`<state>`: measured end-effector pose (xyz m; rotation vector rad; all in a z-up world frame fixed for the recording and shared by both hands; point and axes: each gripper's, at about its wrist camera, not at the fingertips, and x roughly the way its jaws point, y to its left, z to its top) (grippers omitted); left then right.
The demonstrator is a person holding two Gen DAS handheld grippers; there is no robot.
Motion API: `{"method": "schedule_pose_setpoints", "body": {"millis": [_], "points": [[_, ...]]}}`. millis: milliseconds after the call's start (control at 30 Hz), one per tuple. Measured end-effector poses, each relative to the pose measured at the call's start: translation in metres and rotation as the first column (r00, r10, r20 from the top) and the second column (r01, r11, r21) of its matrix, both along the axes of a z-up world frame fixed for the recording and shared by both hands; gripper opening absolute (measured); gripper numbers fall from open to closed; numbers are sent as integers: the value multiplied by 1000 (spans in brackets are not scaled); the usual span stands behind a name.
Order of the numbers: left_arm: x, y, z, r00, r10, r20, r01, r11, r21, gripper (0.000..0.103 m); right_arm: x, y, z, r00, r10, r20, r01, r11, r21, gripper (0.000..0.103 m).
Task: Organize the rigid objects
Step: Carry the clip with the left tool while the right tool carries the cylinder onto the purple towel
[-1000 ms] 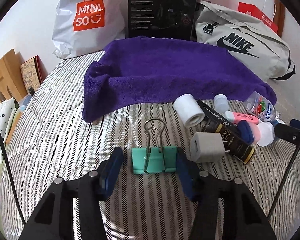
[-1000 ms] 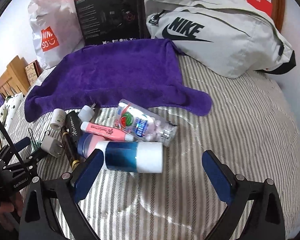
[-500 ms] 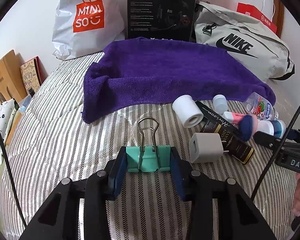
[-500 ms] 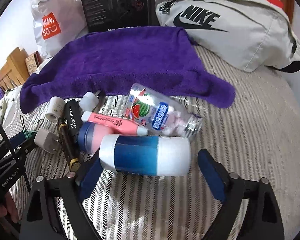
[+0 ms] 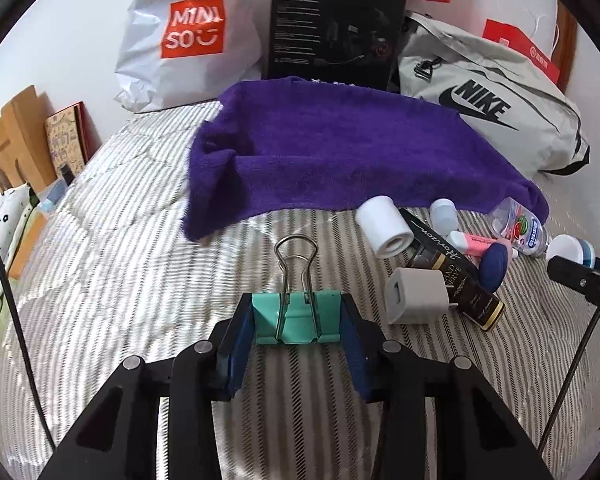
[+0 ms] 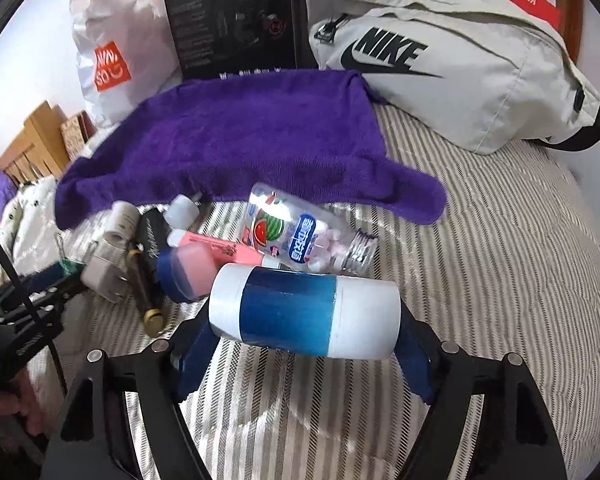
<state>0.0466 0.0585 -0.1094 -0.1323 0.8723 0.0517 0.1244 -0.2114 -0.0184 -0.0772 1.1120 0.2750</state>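
The blue-and-white bottle (image 6: 305,312) lies on its side on the striped bedcover (image 6: 500,260), its long axis running left to right, straight across the right gripper (image 6: 305,344), whose blue pads sit at its two ends; the jaws have just been closing, and they now appear to press on the white caps end to end. Any lift would have to go up and away toward the purple towel (image 6: 240,136) at the far side, which looks like the place for sorted things. Just beyond the bottle crowd a clear candy bottle (image 6: 304,236), a pink tube (image 6: 216,248) and a blue-capped pink jar (image 6: 180,272), touching or nearly so. To the left, the left gripper (image 5: 298,320) is clamped on the sides of a green binder clip (image 5: 296,318), wire handles pointing away toward the towel. Right of the clip lie a white charger plug (image 5: 416,296), a dark box (image 5: 452,268) and a white roll (image 5: 384,226), near but apart from it.
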Motion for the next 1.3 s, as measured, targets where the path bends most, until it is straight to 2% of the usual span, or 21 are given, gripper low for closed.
{"method": "schedule_pose_setpoints", "body": {"millis": [267, 500, 867, 1067, 1300], "points": [[2, 11, 36, 1000, 12, 23, -12, 1000, -9, 39, 4, 1, 19, 1000, 26, 17, -27, 999, 42, 78], [18, 19, 71, 997, 27, 75, -25, 999, -23, 39, 22, 7, 36, 997, 56, 47, -60, 995, 75, 78], [92, 10, 106, 994, -15, 109, 14, 1000, 11, 39, 79, 17, 67, 990, 80, 114, -92, 990, 104, 78], [135, 7, 109, 994, -26, 110, 23, 999, 25, 39, 121, 28, 67, 988, 78, 135, -93, 990, 110, 78], [181, 5, 93, 997, -16, 73, 15, 1000, 15, 39, 167, 47, 44, 983, 110, 147, -123, 989, 81, 78]]}}
